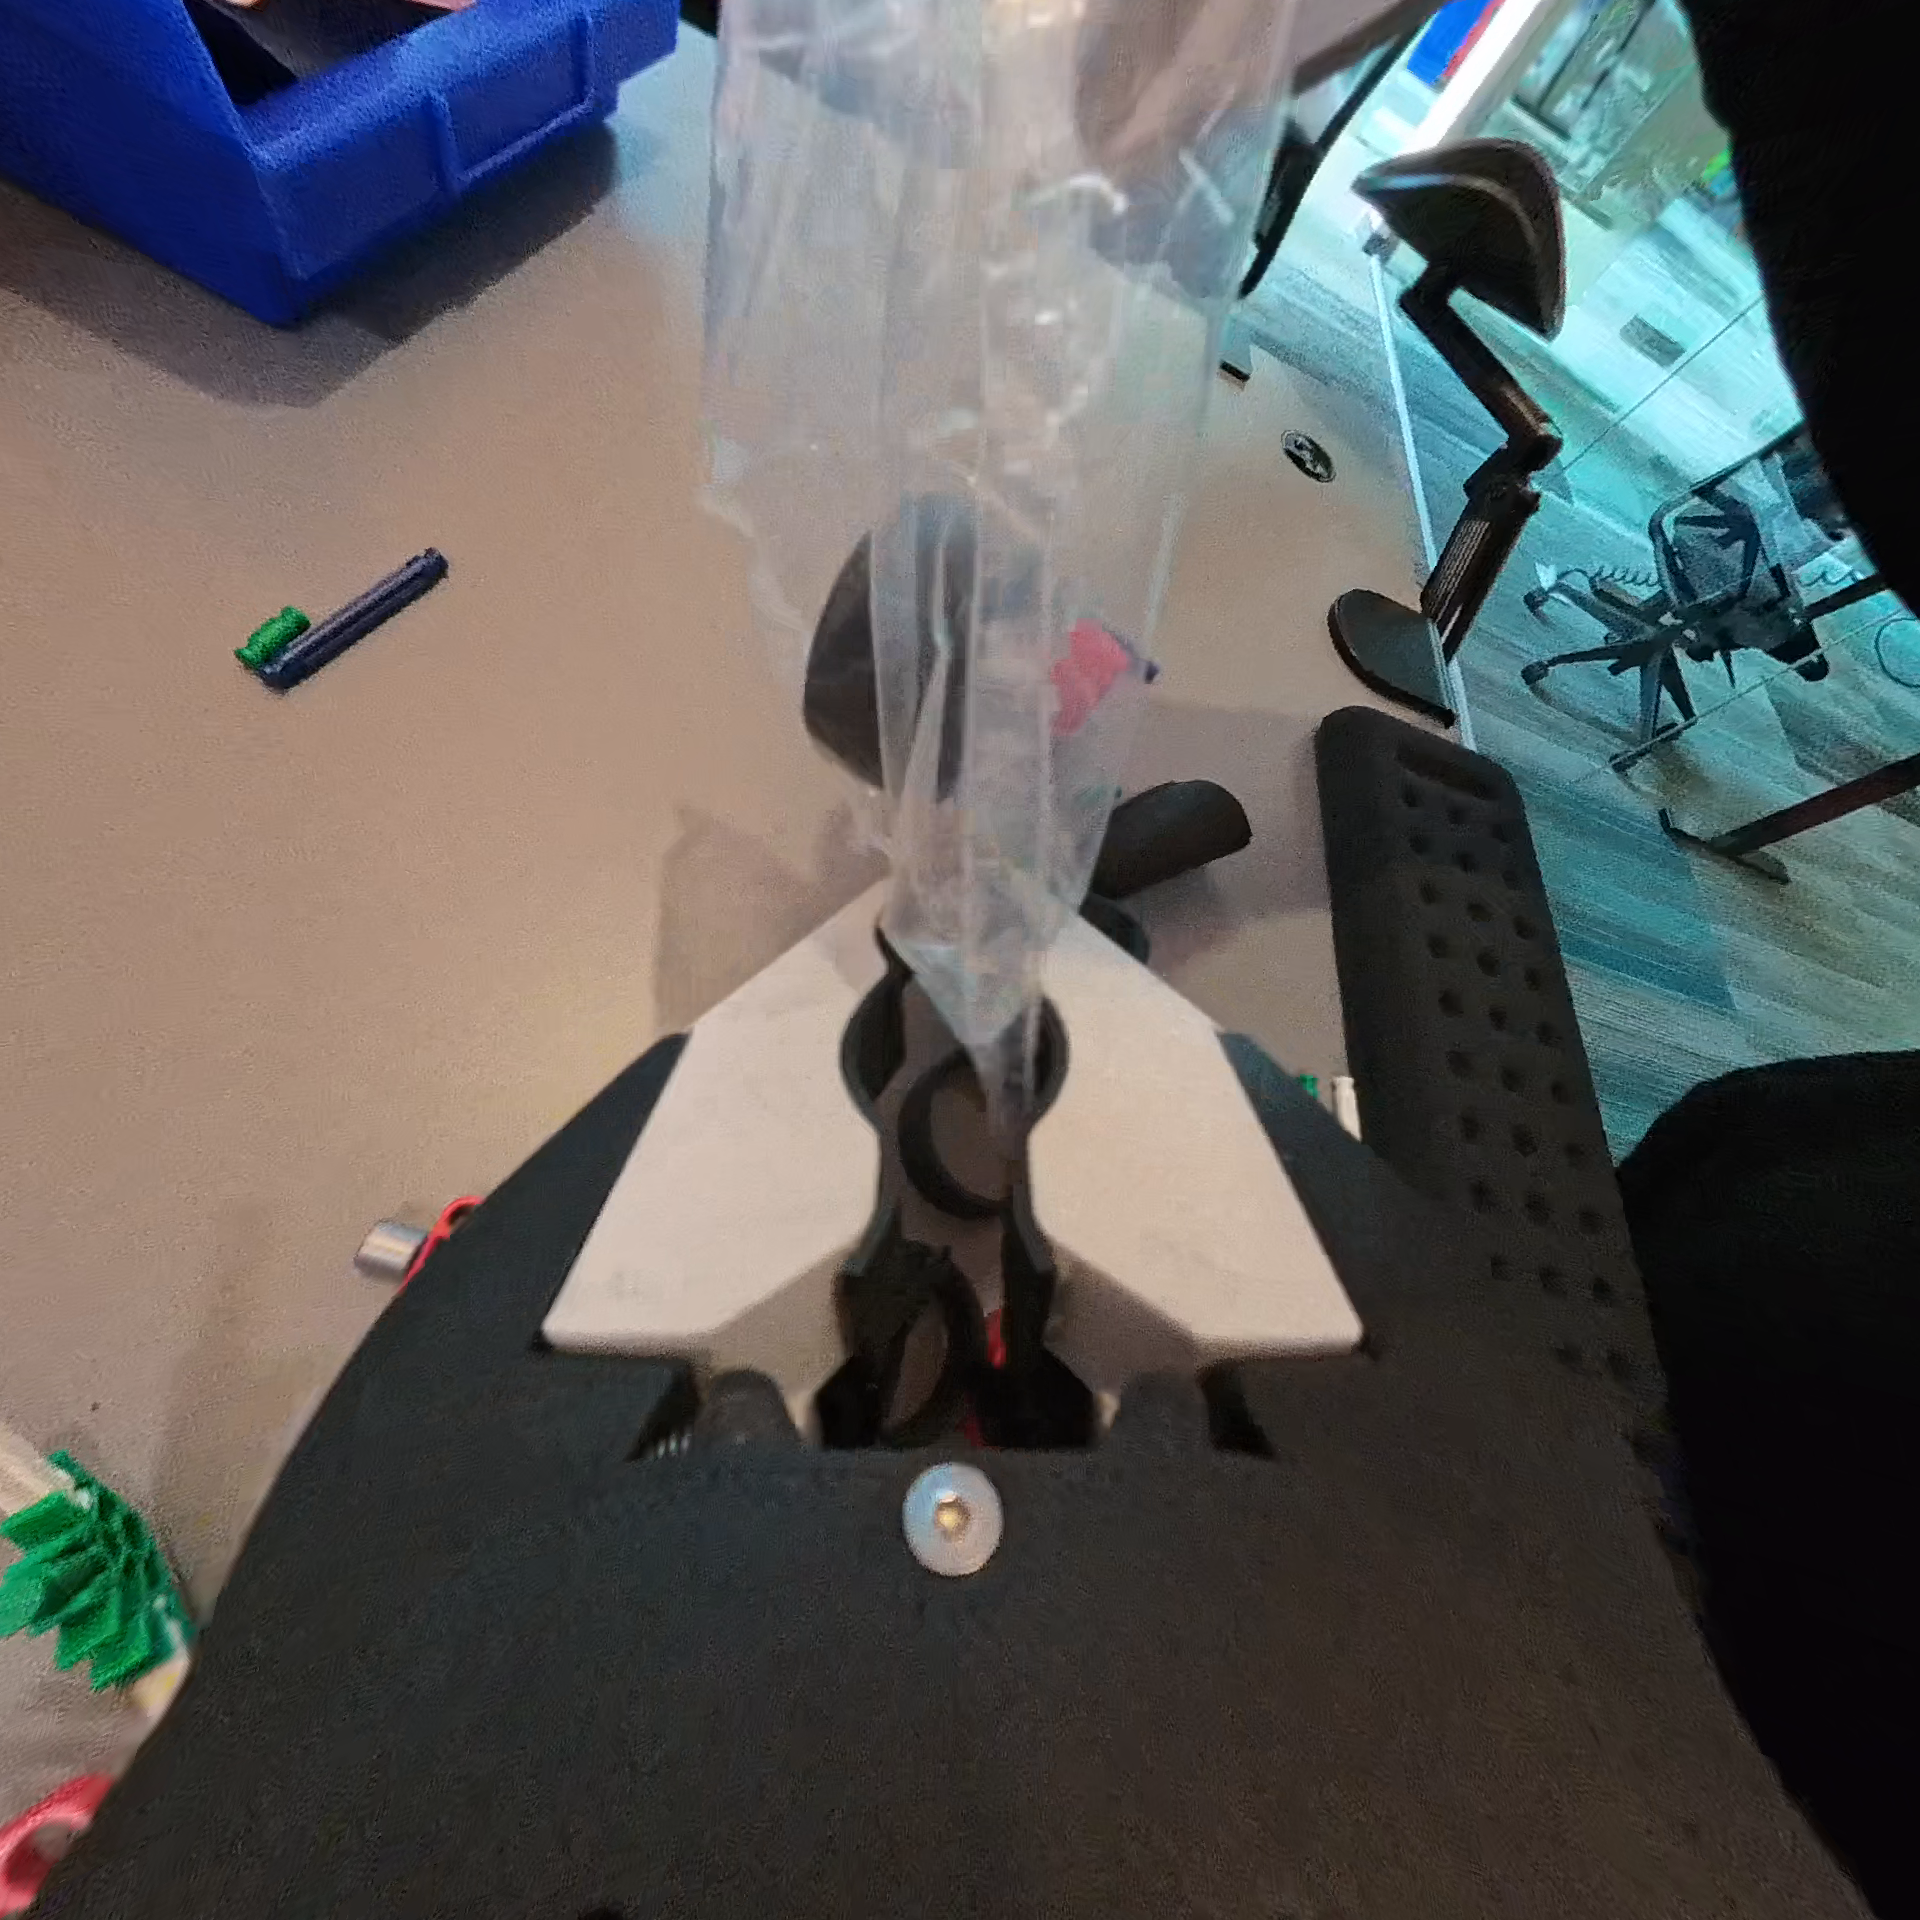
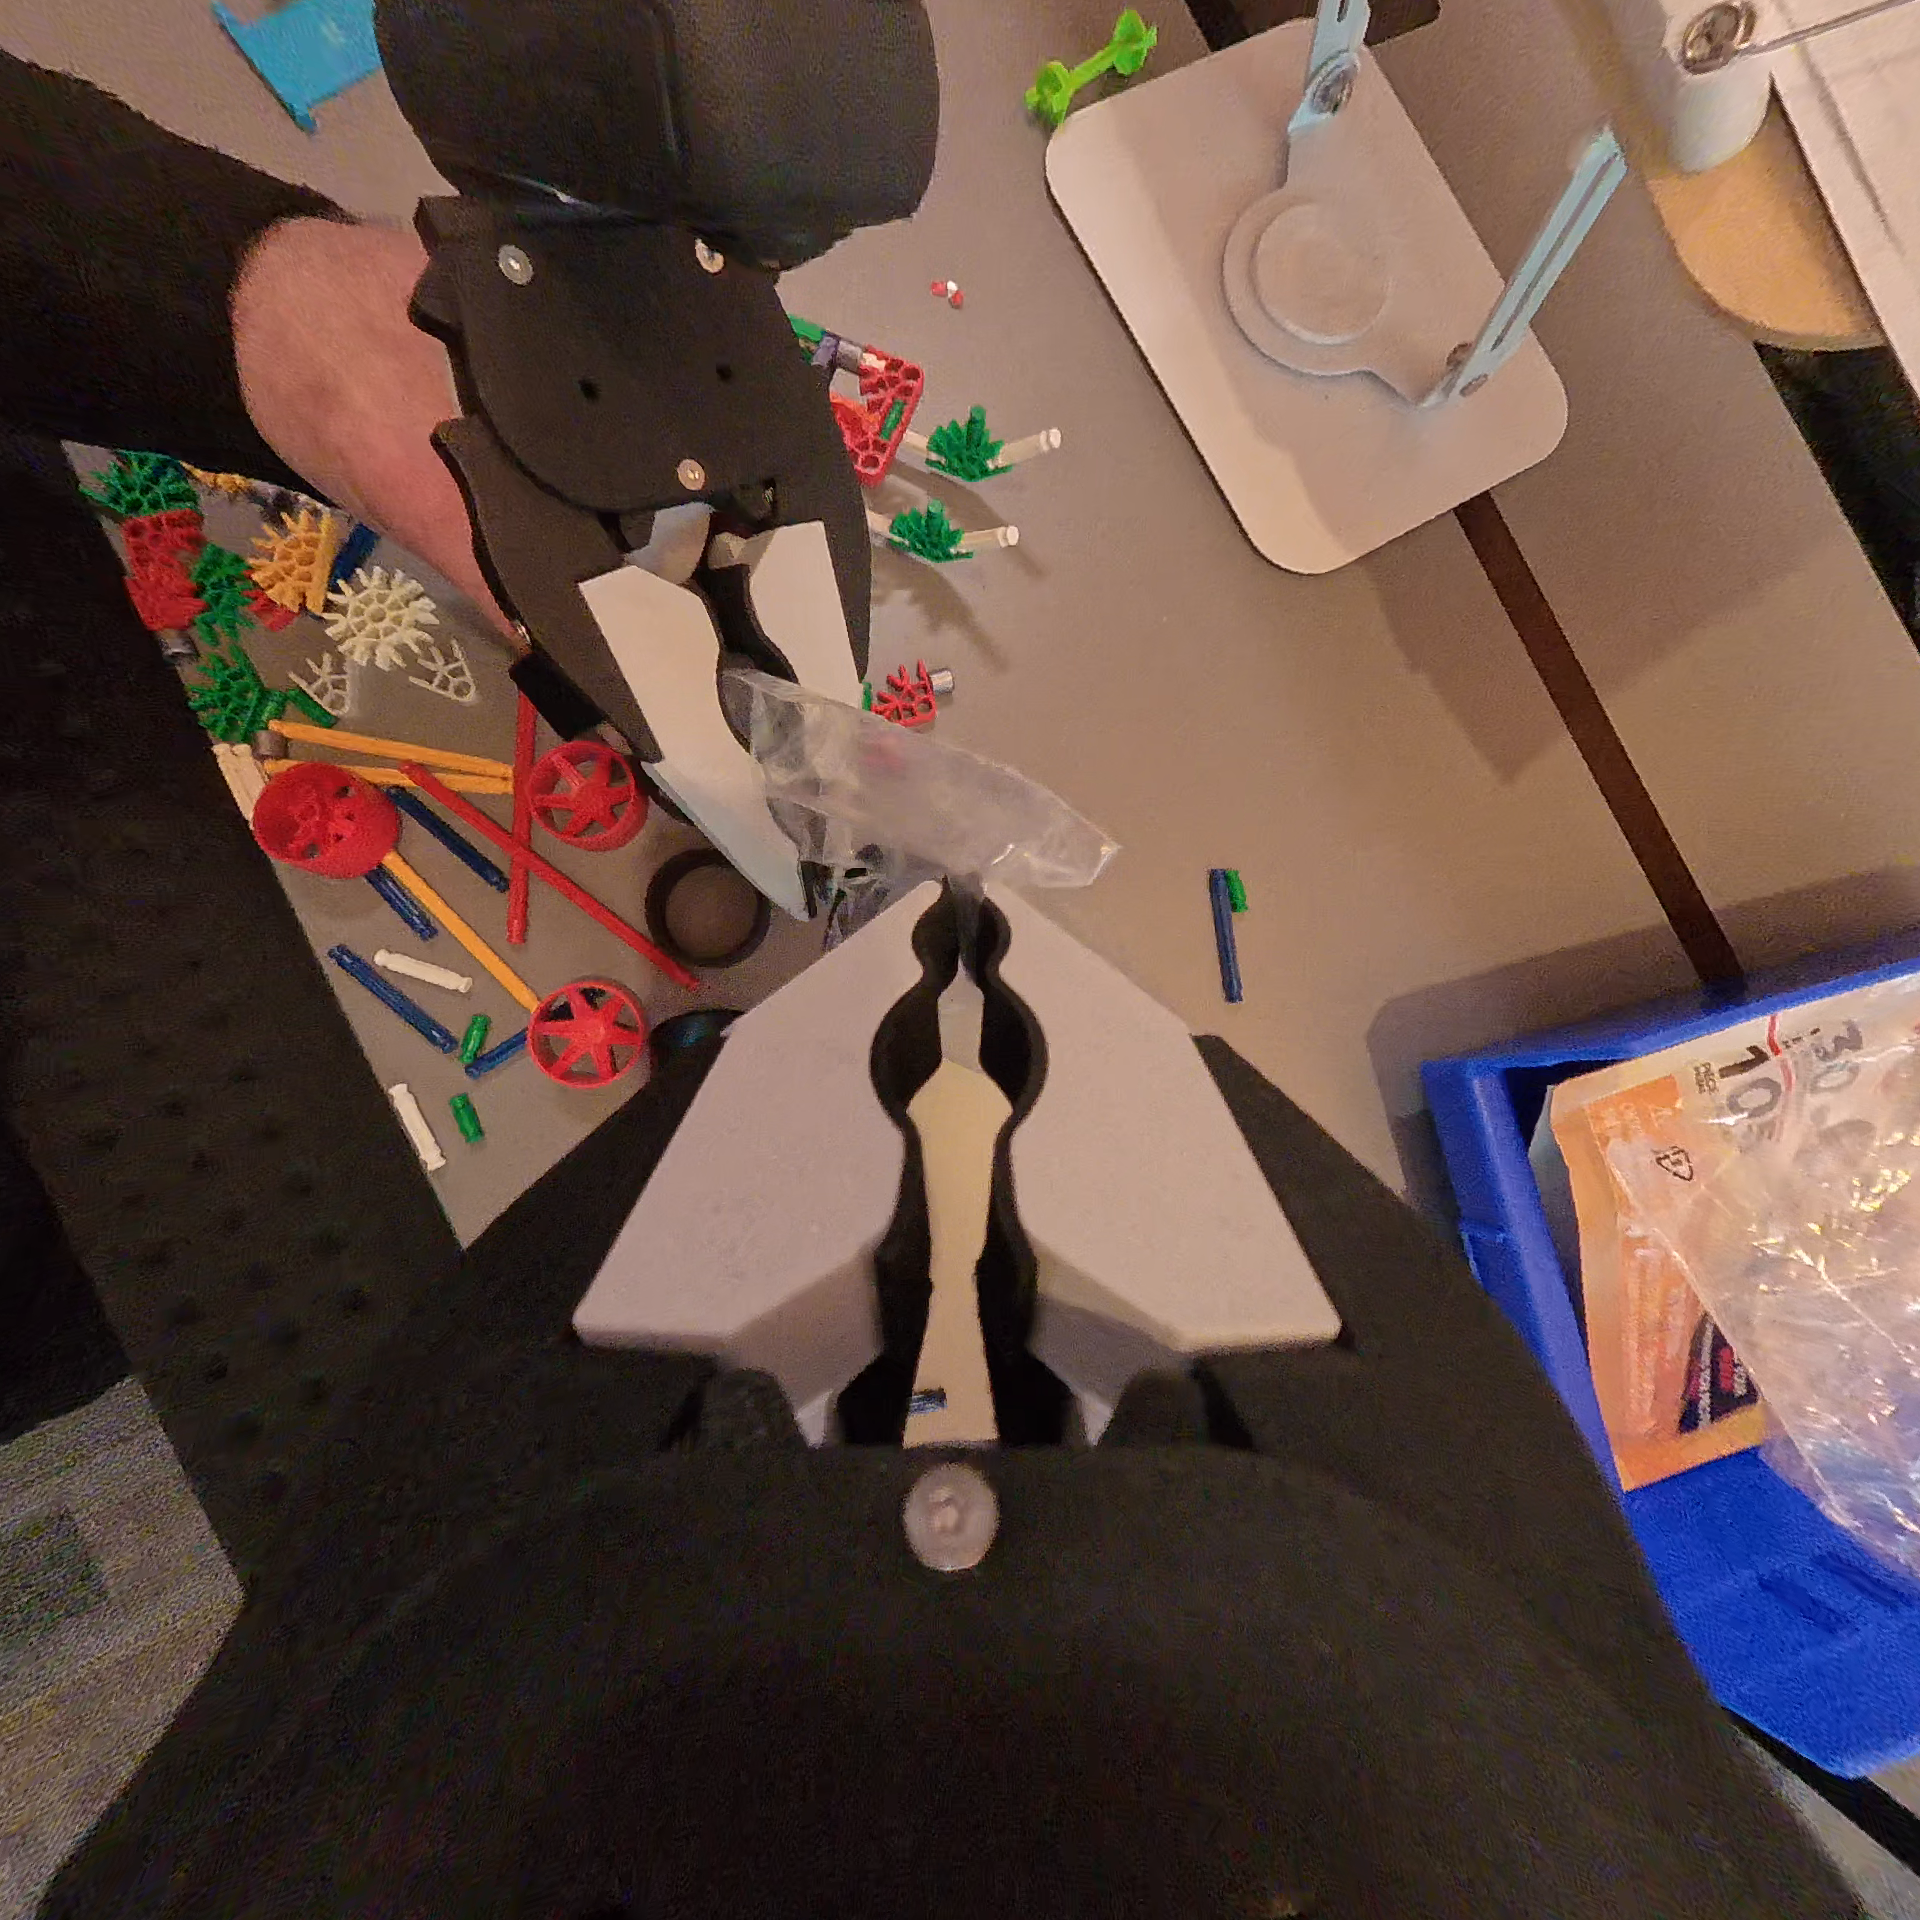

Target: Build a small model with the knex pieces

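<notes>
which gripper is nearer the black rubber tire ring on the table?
Left. The left gripper, shut on the clear plastic bag, hangs just beside the black tire ring. The right gripper, pinching the bag's other end, sits farther off.

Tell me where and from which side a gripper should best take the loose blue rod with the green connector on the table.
Probably the blue rod at its bare middle, from straight above, jaws across its width: it lies flat, alone on the table, its green connector at one end.
</notes>
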A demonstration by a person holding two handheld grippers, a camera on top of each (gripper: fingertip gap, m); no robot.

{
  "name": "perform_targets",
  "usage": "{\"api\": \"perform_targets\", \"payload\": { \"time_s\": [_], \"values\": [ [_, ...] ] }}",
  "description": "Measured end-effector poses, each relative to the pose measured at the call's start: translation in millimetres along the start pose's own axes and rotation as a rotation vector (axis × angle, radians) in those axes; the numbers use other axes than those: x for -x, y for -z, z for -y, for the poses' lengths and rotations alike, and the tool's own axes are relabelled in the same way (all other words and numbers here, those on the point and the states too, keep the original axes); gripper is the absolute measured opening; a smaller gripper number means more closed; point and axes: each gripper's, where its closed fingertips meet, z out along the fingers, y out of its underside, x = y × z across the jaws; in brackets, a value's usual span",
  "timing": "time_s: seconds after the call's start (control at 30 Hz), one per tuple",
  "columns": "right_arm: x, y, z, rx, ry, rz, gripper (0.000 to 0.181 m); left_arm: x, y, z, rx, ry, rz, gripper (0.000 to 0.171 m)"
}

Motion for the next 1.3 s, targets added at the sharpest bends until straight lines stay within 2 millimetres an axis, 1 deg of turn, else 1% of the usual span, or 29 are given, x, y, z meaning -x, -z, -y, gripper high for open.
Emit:
{"api": "perform_targets", "payload": {
  "time_s": [0.03, 0.1, 0.13, 0.17, 0.2, 0.23, 0.27, 0.3, 0.33, 0.37, 0.4, 0.43, 0.5, 0.53, 0.6, 0.7, 0.73, 0.83, 0.9, 0.93, 1.0, 1.07, 1.1, 1.13, 1.17, 1.2, 1.23, 1.27, 1.3],
  "values": [
    [-1, 1, -2, 0.009, -0.003, -0.009, 0.0, 0, -1, -2, 0.001, -0.007, 0.005, 0.002],
    [-6, 8, 1, -0.041, -0.041, -0.021, 0.0, 0, -1, -6, -0.004, -0.001, 0.006, 0.0],
    [-2, 5, -2, -0.03, -0.05, 0.002, 0.0, 1, -1, -13, 0.026, -0.004, 0.012, 0.0],
    [-1, 2, -10, 0.014, -0.043, -0.005, 0.0, 4, -1, -18, 0.051, -0.019, 0.035, 0.007],
    [-2, 4, -11, 0.02, -0.031, -0.036, 0.0, 7, 1, -17, 0.045, -0.015, 0.055, 0.025],
    [-2, 9, -3, -0.027, -0.029, -0.046, 0.0, 8, 3, -14, 0.026, 0.009, 0.048, 0.037],
    [3, 8, 1, -0.051, -0.032, -0.023, 0.0, 8, 5, -8, -0.006, 0.038, 0.033, 0.044],
    [6, -3, -11, 0.016, -0.033, -0.004, 0.0, 11, 8, -1, -0.049, 0.065, 0.041, 0.055],
    [5, -11, -24, 0.088, -0.02, -0.016, 0.0, 14, 9, 4, -0.079, 0.085, 0.053, 0.057],
    [5, -9, -20, 0.062, -0.015, -0.031, 0.0, 12, 9, 6, -0.086, 0.087, 0.037, 0.051],
    [4, -2, -9, -0.013, -0.044, -0.034, 0.0, 13, 7, 3, -0.07, 0.087, 0.039, 0.053],
    [0, 1, -5, -0.039, -0.073, -0.034, 0.0, 16, 5, 1, -0.063, 0.083, 0.06, 0.054],
    [-7, -3, -17, 0.017, -0.09, -0.041, 0.0, 13, 2, -5, -0.032, 0.094, 0.039, 0.054],
    [-10, 1, -14, -0.012, -0.101, -0.044, 0.0, 13, 2, -8, -0.013, 0.091, 0.043, 0.055],
    [-22, 17, -4, -0.096, -0.158, -0.063, 0.0, 15, 8, -11, -0.008, 0.073, 0.066, 0.054],
    [-39, 28, -8, -0.132, -0.222, -0.065, 0.0, 12, 18, -9, -0.029, 0.065, 0.065, 0.055],
    [-50, 36, -10, -0.166, -0.259, -0.078, 0.0, 13, 21, -14, -0.013, 0.061, 0.077, 0.055],
    [-95, 71, -14, -0.321, -0.399, -0.078, 0.0, 9, 31, -21, -0.012, 0.069, 0.086, 0.057],
    [-134, 91, -24, -0.358, -0.478, -0.111, 0.0, 3, 37, -22, -0.035, 0.079, 0.076, 0.054],
    [-155, 99, -30, -0.34, -0.478, -0.154, 0.0, 3, 39, -23, -0.036, 0.083, 0.084, 0.054],
    [-197, 107, -37, -0.276, -0.457, -0.23, 0.0, 0, 42, -29, -0.029, 0.09, 0.097, 0.054],
    [-243, 107, -43, -0.221, -0.463, -0.283, 0.0, -1, 43, -33, -0.015, 0.098, 0.104, 0.053],
    [-265, 103, -49, -0.183, -0.461, -0.311, 0.0, -2, 43, -33, -0.01, 0.1, 0.108, 0.053],
    [-280, 94, -60, -0.116, -0.484, -0.298, 0.028, -2, 43, -33, -0.002, 0.101, 0.117, 0.054],
    [-294, 86, -76, -0.033, -0.533, -0.307, 0.061, -2, 44, -33, 0.007, 0.1, 0.128, 0.056],
    [-305, 85, -86, 0.02, -0.542, -0.345, 0.068, -2, 46, -32, 0.007, 0.096, 0.139, 0.059],
    [-308, 86, -86, 0.017, -0.507, -0.37, 0.069, -2, 49, -29, 0.002, 0.09, 0.15, 0.059],
    [-305, 90, -84, 0.002, -0.481, -0.383, 0.071, -2, 52, -28, 0.0, 0.086, 0.161, 0.06],
    [-302, 95, -86, 0.012, -0.474, -0.412, 0.079, -3, 54, -29, 0.003, 0.086, 0.166, 0.061]
  ]
}}
